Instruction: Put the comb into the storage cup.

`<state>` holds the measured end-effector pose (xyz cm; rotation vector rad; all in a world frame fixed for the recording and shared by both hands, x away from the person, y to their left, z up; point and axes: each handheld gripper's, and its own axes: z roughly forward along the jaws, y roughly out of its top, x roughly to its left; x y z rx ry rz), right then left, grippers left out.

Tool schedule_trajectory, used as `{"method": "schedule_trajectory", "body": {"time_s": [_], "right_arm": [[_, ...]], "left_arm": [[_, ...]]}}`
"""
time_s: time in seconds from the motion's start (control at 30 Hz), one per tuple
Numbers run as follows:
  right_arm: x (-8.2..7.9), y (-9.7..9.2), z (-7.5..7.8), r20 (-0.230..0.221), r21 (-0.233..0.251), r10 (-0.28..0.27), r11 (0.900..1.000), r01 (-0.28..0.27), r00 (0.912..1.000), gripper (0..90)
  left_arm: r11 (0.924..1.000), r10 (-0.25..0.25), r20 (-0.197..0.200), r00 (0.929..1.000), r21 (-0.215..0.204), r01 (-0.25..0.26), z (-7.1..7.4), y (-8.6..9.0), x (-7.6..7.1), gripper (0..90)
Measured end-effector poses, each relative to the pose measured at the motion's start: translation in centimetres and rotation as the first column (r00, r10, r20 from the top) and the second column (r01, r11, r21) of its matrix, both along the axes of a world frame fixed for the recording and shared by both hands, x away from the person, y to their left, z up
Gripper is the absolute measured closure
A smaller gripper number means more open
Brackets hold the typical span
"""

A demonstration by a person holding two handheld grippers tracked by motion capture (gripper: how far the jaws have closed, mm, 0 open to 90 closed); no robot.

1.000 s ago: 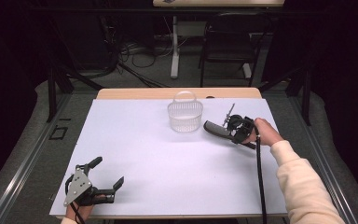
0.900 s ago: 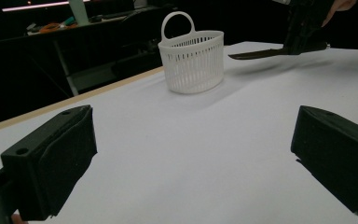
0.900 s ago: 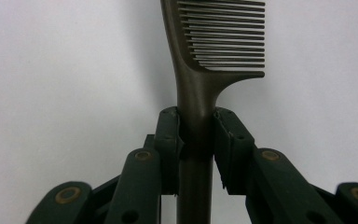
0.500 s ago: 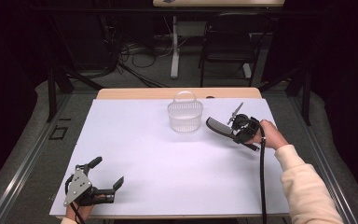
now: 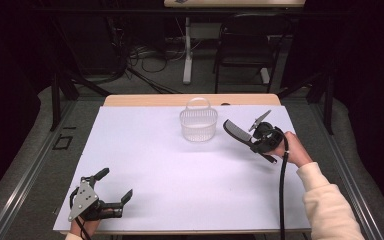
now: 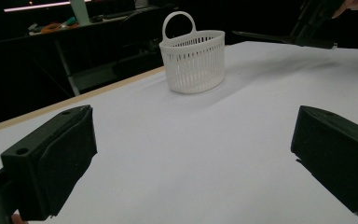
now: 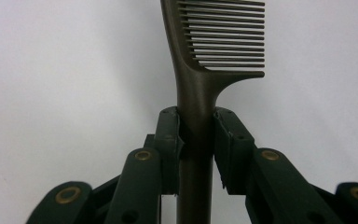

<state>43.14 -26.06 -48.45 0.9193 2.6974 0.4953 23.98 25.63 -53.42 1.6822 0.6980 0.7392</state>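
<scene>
Right gripper view: right claw (image 7: 197, 135) clamps the dark comb (image 7: 214, 51) by its handle, above the white desk (image 5: 180, 170); left claw (image 5: 115, 185) gapes empty, facing the basket (image 5: 198, 122).

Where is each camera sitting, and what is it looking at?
High view: above the person's side of the table, looking forward and down; both hands show.
Left gripper view: on the left gripper, low over the table, facing the white basket; its open jaws show.
Right gripper view: on the right gripper, looking along the comb it clamps.
High and left views share the basket.
</scene>
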Motion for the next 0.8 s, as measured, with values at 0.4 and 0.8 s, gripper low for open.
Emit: {"method": "schedule_trajectory", "body": {"time_s": [0.4,0.8], "right_arm": [[-1.0,-0.4,0.4,0.093,0.107,-0.035,0.994,0.025,0.995,72.3],[-2.0,-0.3,0.4,0.166,0.202,-0.093,0.9777,0.059,0.9816,72.3]], "left_arm": [[1.0,0.002,0.0,1.0,-0.001,-0.002,0.0,0.0,0.0,0.1],[1.0,0.003,0.003,1.0,-0.002,-0.003,0.0,0.0,0.0,0.1]]}}
